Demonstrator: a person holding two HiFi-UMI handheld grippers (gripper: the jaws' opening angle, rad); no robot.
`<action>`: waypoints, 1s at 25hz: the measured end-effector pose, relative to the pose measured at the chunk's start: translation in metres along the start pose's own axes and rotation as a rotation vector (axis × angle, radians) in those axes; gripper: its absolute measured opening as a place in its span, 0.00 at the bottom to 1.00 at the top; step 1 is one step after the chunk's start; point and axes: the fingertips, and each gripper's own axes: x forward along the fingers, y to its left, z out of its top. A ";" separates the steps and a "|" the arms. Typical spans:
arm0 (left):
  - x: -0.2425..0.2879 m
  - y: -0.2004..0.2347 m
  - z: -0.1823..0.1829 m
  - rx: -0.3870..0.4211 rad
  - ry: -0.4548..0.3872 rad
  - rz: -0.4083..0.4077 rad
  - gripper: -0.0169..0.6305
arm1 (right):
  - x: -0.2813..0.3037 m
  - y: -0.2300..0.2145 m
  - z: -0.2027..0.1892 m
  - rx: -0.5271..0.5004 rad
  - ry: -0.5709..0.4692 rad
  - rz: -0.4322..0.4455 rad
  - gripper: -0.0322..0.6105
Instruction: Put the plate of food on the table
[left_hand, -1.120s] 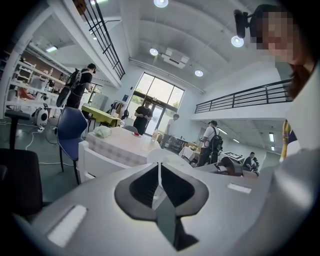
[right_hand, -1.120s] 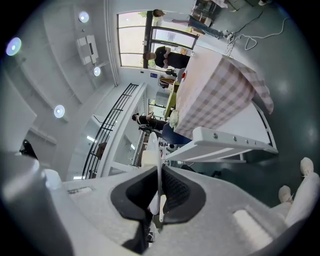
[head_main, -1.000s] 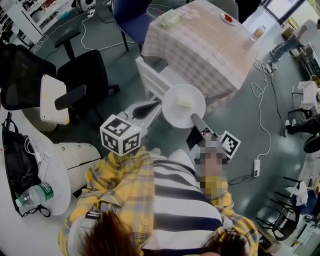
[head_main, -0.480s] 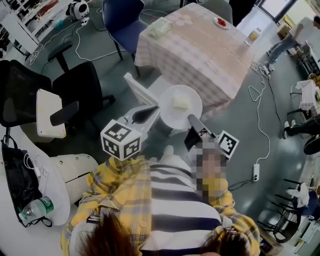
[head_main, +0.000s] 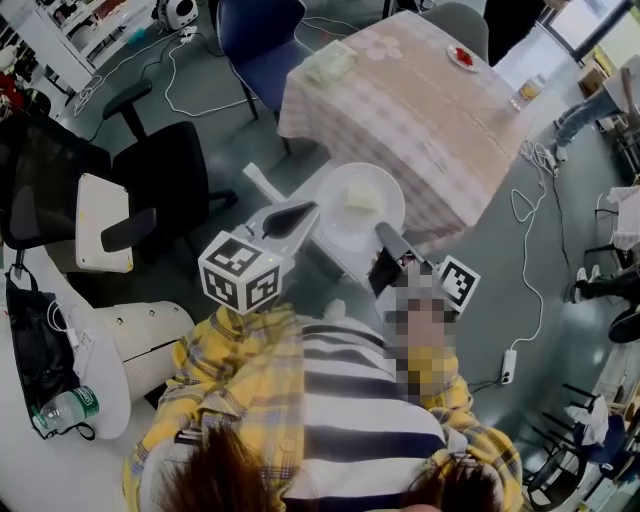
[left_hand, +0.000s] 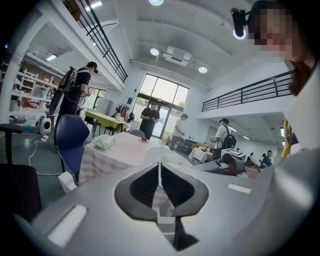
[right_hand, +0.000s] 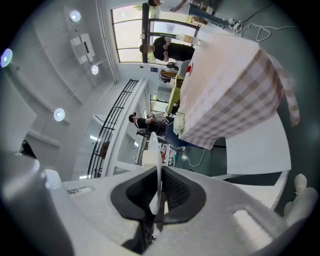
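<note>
A white plate (head_main: 345, 222) with a pale yellow block of food (head_main: 363, 198) hangs level between my two grippers, just before the near edge of the table with the checked cloth (head_main: 420, 110). My left gripper (head_main: 312, 208) is shut on the plate's left rim. At the plate's near right rim, my right gripper (head_main: 383, 230) is also shut on it. In the left gripper view the plate (left_hand: 165, 156) shows edge-on between the jaws, with the table (left_hand: 117, 150) beyond. The right gripper view shows the plate (right_hand: 159, 150) edge-on, the food (right_hand: 150, 159) and the tablecloth (right_hand: 225, 95).
On the table lie a small dish with red food (head_main: 462, 57), a glass of drink (head_main: 528, 90) and a pale bundle (head_main: 330, 65). A white chair (head_main: 262, 180) stands below the plate, a blue chair (head_main: 262, 35) behind the table, a black office chair (head_main: 150, 170) to the left. Cables and a power strip (head_main: 508, 365) lie on the floor.
The plate has been carried a little closer to the table's near edge. Both grippers keep the same hold on its rim.
</note>
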 end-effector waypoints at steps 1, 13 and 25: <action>0.003 0.003 0.002 0.001 0.000 0.009 0.05 | 0.003 0.000 0.004 -0.004 0.003 0.003 0.07; 0.030 0.035 0.018 0.017 0.013 -0.012 0.06 | 0.045 -0.001 0.027 -0.006 0.003 -0.001 0.08; 0.064 0.102 0.057 0.074 0.085 -0.194 0.06 | 0.120 0.012 0.050 0.002 -0.144 -0.041 0.08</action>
